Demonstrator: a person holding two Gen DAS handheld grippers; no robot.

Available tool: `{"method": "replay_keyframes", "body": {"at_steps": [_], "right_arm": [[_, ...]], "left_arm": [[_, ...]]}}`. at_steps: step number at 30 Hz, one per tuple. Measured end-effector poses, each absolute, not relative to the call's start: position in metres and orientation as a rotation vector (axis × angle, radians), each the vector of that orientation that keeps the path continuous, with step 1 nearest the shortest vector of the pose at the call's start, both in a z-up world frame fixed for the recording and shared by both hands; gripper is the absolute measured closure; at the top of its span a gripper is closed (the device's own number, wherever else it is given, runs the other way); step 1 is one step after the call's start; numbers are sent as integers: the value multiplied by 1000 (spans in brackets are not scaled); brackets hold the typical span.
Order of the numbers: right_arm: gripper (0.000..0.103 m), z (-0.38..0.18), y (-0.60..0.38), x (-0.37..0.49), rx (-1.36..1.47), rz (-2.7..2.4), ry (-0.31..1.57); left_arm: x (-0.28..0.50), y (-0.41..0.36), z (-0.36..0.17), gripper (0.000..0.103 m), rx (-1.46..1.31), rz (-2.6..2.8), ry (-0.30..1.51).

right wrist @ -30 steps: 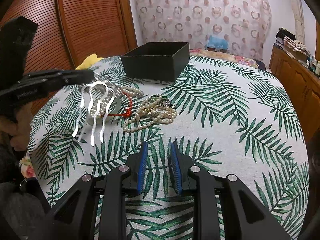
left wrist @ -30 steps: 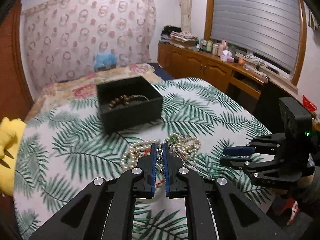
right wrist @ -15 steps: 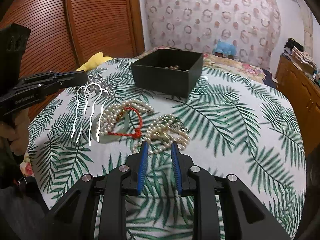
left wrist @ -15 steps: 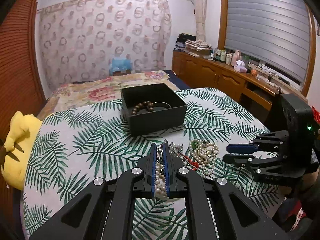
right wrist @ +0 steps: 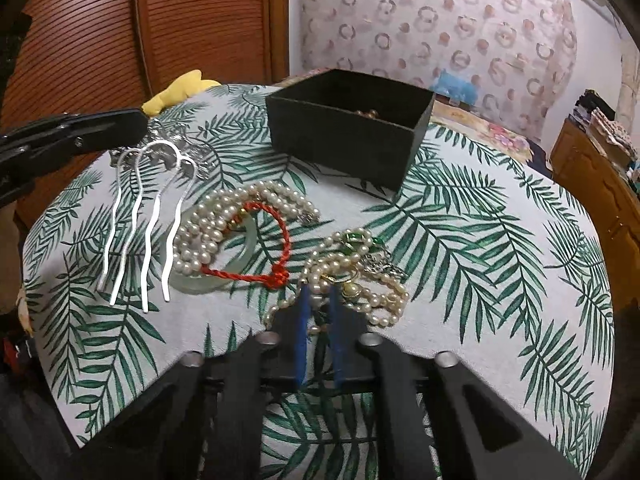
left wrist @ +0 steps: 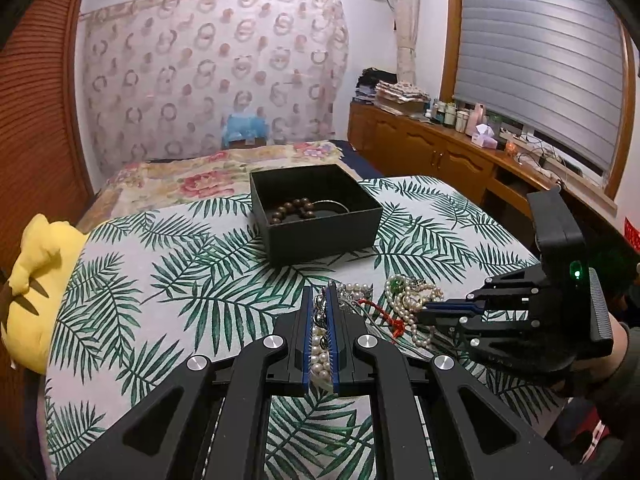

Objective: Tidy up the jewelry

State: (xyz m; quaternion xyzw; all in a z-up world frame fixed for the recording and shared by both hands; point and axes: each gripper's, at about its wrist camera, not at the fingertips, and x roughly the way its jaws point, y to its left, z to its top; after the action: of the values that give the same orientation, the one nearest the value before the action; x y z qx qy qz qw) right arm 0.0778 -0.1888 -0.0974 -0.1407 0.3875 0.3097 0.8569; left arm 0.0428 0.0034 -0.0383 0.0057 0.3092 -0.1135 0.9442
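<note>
Looking along the left gripper [left wrist: 321, 300], the left wrist view shows its blue-padded fingers [left wrist: 306, 336] pressed close on the ornate silver head of a hair comb [left wrist: 319, 312], with pearls visible through the narrow gap behind it. At twelve o'clock from the fingertips, well apart on the palm-leaf tablecloth [left wrist: 168, 280], sits the open black box [left wrist: 320, 228], holding a brown bead bracelet [left wrist: 294, 211] and a thin dark bangle [left wrist: 332, 208]. At two o'clock lies a tangle of pearl strands with a green stone [left wrist: 412, 296], and a red cord [left wrist: 380, 314] runs between that heap and the fingers. The right gripper [left wrist: 424, 312] enters from three o'clock, its tips just at the heap; whether they pinch anything cannot be told from here. A yellow plush toy [left wrist: 32, 292] sits at nine o'clock, off the cloth's edge. In the right wrist view, the right gripper [right wrist: 319, 304] has its fingers [right wrist: 302, 320] slightly parted around a bit of the pearl tangle [right wrist: 356, 276], not visibly clamped. At ten o'clock, the silver hair comb [right wrist: 144, 216] hangs from the left gripper [right wrist: 132, 128], its four wavy prongs pointing down over the cloth. Between comb and tangle lie a multi-strand pearl bracelet [right wrist: 224, 224], a pale jade bangle [right wrist: 208, 276] and the red cord [right wrist: 280, 236]. The black box [right wrist: 348, 140] stands at twelve o'clock.
</note>
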Motion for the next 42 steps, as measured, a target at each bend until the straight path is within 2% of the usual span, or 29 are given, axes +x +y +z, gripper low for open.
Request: {"method": "replay_keyframes", "body": {"at_steps": [6,16,27,42], "right_arm": [[97,-76,-202,72,-266,662,762],[97,5,-220,69,-256,677,613],[97,69,-228,74,-247,666,490],[97,119,-215,107,-233,662,407]], "left_arm": [[42,4,-38,97,11,-227,626],[36,9,-22,97,2,-215,585],[37,13,-4,97,2,-202,540],[62,12,8,97,35,-177,505]]}}
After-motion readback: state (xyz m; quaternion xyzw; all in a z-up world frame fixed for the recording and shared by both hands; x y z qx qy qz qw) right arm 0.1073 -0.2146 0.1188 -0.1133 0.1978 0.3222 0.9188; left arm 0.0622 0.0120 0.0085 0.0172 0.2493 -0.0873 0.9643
